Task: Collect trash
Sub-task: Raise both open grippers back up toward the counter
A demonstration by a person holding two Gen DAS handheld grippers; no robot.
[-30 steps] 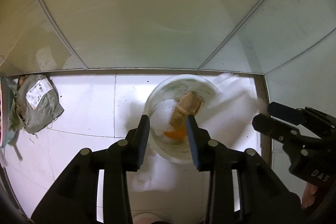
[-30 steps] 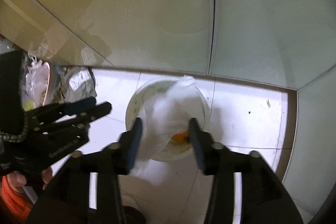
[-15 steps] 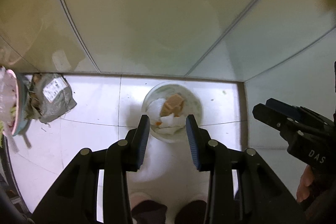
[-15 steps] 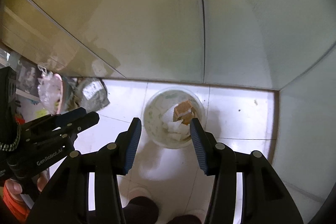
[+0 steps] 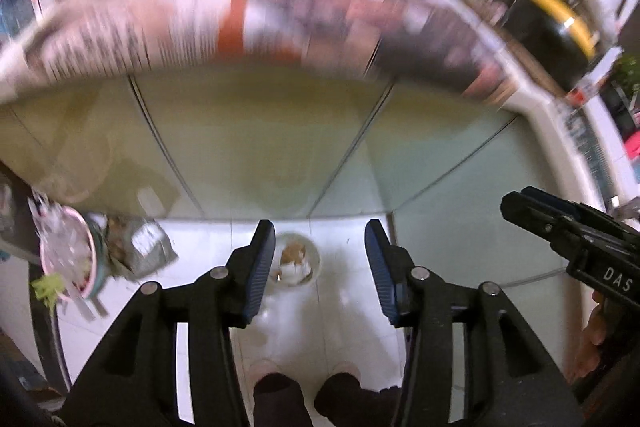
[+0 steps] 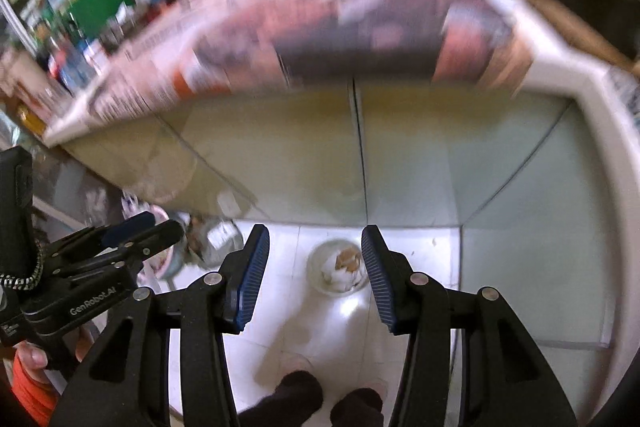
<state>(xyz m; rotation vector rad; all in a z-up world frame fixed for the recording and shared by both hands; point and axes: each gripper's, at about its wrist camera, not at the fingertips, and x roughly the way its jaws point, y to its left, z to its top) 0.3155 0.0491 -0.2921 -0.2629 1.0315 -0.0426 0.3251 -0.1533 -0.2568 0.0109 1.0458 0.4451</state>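
Evidently finished a drop: hung high above the white bin (image 5: 297,264) on the floor tiles by the cabinet corner, paper scraps inside. Left gripper (image 5: 320,269) opening on nothing, right gripper (image 6: 315,273) spread and empty. Probably needed next: finding fresh trash on the newspaper-covered counter (image 6: 360,23).

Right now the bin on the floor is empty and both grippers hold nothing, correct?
Not quite: the bin is not empty. The right wrist view shows white and brown trash in it. The left gripper, jaws opening, and the right gripper do hold nothing.
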